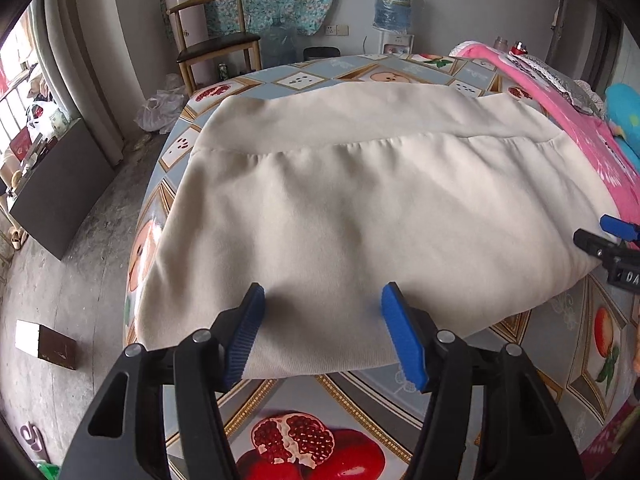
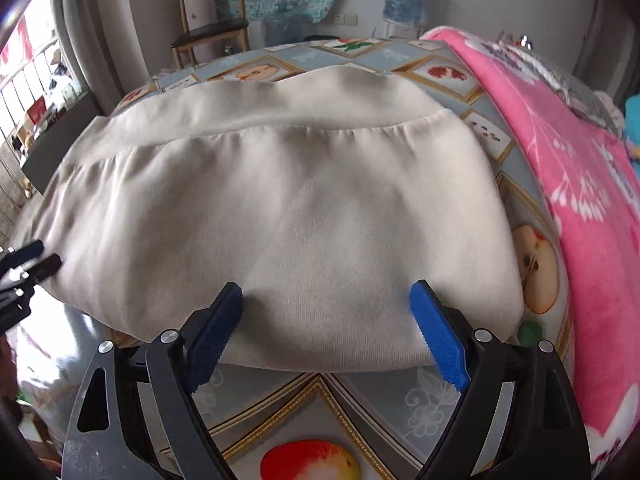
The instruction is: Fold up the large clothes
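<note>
We see the folded cream garment (image 1: pixel 360 208) lying flat on the fruit-print surface (image 1: pixel 320 408) beside a pink blanket (image 2: pixel 580 184), while our left gripper (image 1: pixel 322 300) and right gripper (image 2: pixel 326 296) hover at its near edge, fingers wide and gripping nothing

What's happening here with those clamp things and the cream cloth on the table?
A person is folding laundry with a two-finger gripper in each hand. A large cream fabric garment lies folded over on a table covered with a fruit-patterned tablecloth, beside a pink fleece blanket. The left gripper and the right gripper both hover at the garment's near edge with jaws open, gripping nothing.
</note>
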Demonstrator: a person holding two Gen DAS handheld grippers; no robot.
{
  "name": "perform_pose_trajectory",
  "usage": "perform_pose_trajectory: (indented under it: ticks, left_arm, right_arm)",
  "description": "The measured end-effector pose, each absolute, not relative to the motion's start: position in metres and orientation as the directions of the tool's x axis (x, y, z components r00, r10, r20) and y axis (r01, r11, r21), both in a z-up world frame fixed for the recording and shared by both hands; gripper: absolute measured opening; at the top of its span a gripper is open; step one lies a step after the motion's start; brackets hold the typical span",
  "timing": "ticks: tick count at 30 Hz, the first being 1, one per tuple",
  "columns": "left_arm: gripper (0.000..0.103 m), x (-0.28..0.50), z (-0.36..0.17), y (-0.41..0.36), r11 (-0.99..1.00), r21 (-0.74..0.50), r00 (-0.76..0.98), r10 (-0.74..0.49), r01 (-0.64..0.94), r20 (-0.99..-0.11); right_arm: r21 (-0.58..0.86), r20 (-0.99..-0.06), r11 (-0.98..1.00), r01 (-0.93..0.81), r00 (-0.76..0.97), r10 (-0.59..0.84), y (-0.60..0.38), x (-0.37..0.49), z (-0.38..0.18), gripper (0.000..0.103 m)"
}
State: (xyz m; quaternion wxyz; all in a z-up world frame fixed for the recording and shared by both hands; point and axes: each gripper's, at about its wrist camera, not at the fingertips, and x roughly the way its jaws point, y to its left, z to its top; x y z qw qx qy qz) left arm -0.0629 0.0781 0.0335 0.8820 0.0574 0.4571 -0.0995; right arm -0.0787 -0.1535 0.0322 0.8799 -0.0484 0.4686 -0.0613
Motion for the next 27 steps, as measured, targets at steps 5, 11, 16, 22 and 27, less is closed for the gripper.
perform_pose_trajectory:
  ticks: [5,11,16,22,27]
  left_arm:
    - [0.06,-0.073,0.054,0.088,0.981,-0.028,0.604,-0.14,0.19,-0.784]
    - [0.06,-0.092,0.063,0.097,0.988,-0.028,0.613,-0.116,0.151,-0.781]
    - [0.06,-0.116,0.076,0.108,0.988,-0.075,0.63,-0.142,0.133,-0.764]
    - [0.072,-0.148,0.103,0.105,0.977,-0.098,0.671,-0.203,0.191,-0.713]
    - [0.079,-0.169,0.125,0.091,0.972,-0.083,0.703,-0.215,0.218,-0.678]
  right_arm:
    - [-0.032,-0.785,0.999,0.005,0.618,-0.028,-0.123,-0.087,0.063,0.083]
    - [-0.054,-0.82,0.992,-0.111,0.573,0.02,-0.073,-0.07,0.033,0.084]
    - [-0.005,-0.813,0.996,-0.087,0.58,0.046,-0.077,-0.087,0.039,0.084]
    - [0.039,-0.738,0.997,-0.073,0.67,0.078,-0.088,-0.144,0.082,0.094]
    - [0.013,-0.721,1.0,-0.009,0.693,0.016,-0.097,-0.178,0.099,0.096]
